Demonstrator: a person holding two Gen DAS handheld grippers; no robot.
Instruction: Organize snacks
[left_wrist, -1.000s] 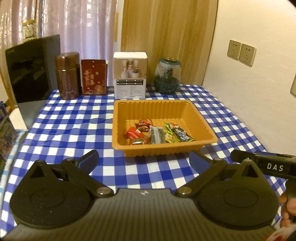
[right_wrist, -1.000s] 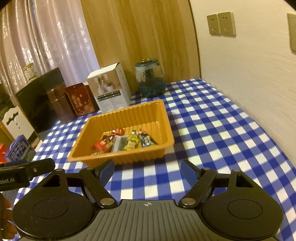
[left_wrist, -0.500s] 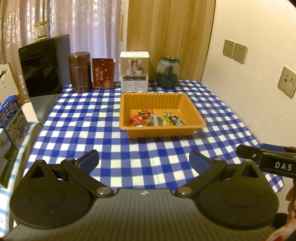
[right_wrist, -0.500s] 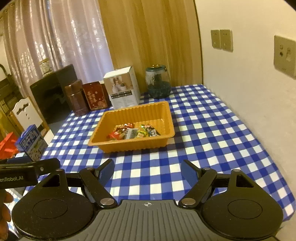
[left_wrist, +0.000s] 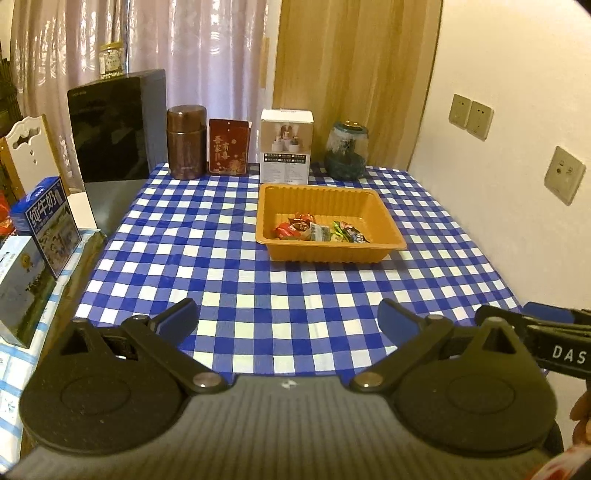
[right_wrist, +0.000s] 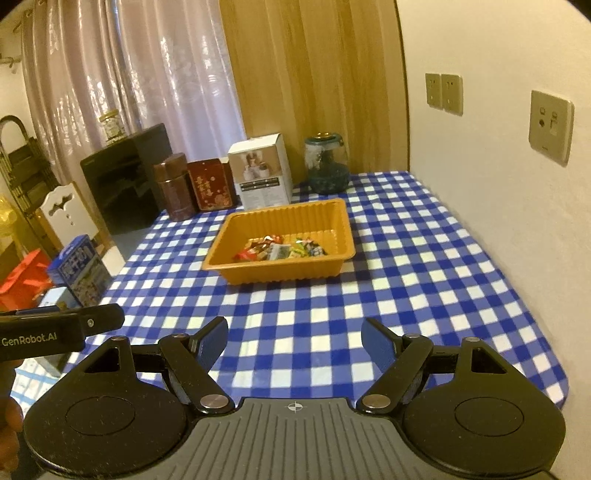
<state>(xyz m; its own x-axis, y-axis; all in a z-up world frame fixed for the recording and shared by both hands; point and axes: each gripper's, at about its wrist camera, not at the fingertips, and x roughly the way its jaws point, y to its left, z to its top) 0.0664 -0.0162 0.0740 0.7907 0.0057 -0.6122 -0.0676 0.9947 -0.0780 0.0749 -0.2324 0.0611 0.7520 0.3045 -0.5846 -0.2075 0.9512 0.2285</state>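
Note:
An orange plastic tray (left_wrist: 369, 206) (right_wrist: 295, 218) sits on the blue checked tablecloth toward the far middle of the table. Several wrapped snacks (left_wrist: 319, 232) (right_wrist: 280, 250) lie together in its near half. My left gripper (left_wrist: 288, 319) is open and empty, held over the table's near edge, well short of the tray. My right gripper (right_wrist: 294, 338) is open and empty, also near the front edge. Each gripper's side shows in the other's view.
A brown canister (left_wrist: 185, 142), a red tin (left_wrist: 229, 147), a white box (left_wrist: 286, 146) and a glass jar (left_wrist: 346, 151) stand along the back edge. A black cabinet (left_wrist: 110, 129) and milk cartons (left_wrist: 48, 225) stand left of the table. A wall is on the right.
Both grippers have pulled back away from the tray toward the table's near edge and risen; the tray now looks smaller and farther. Both stay open and empty.

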